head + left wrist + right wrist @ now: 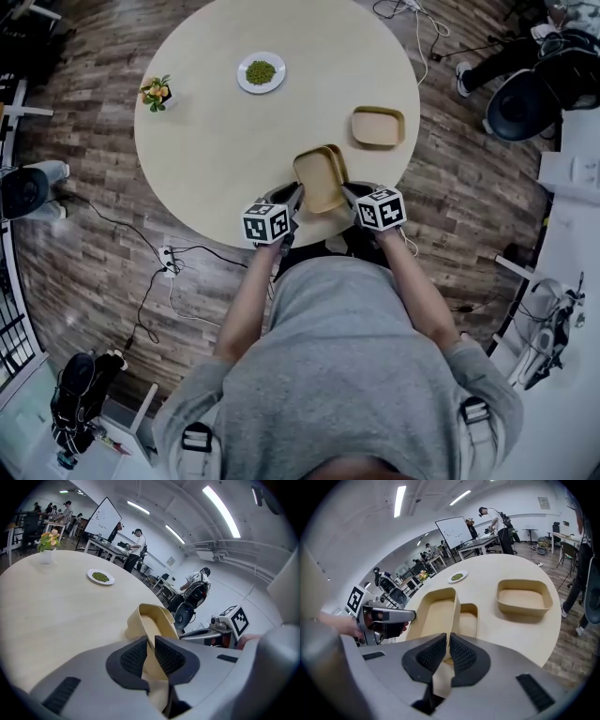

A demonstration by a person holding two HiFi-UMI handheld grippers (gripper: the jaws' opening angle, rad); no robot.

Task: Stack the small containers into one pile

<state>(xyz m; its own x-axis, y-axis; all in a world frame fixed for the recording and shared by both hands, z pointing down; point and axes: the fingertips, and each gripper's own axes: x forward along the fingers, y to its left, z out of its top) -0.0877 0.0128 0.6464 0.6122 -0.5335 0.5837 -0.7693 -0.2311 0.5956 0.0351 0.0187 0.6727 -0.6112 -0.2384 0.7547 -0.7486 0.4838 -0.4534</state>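
Far ahead and to the left of the left gripper's fingers, a small flower pot [156,93] stands on the round table [216,141]. A plate of peas [261,72] lies ahead of them, well apart. The left gripper [151,644] has its fingers [135,657] pinched on a thin tan wall of the near container [157,620], which rises straight ahead of the pads. In the head view this container [317,183] sits between the two grippers at the table's near edge.

The right gripper [448,641] pinches the right-hand wall of what appears to be that same container [433,616], though the left gripper view is too close to be sure. A second container [469,620] lies just beyond and to the right of the right fingers [461,656], touching or partly under the held one. A third container [524,597] rests flat on the table further right, well apart.
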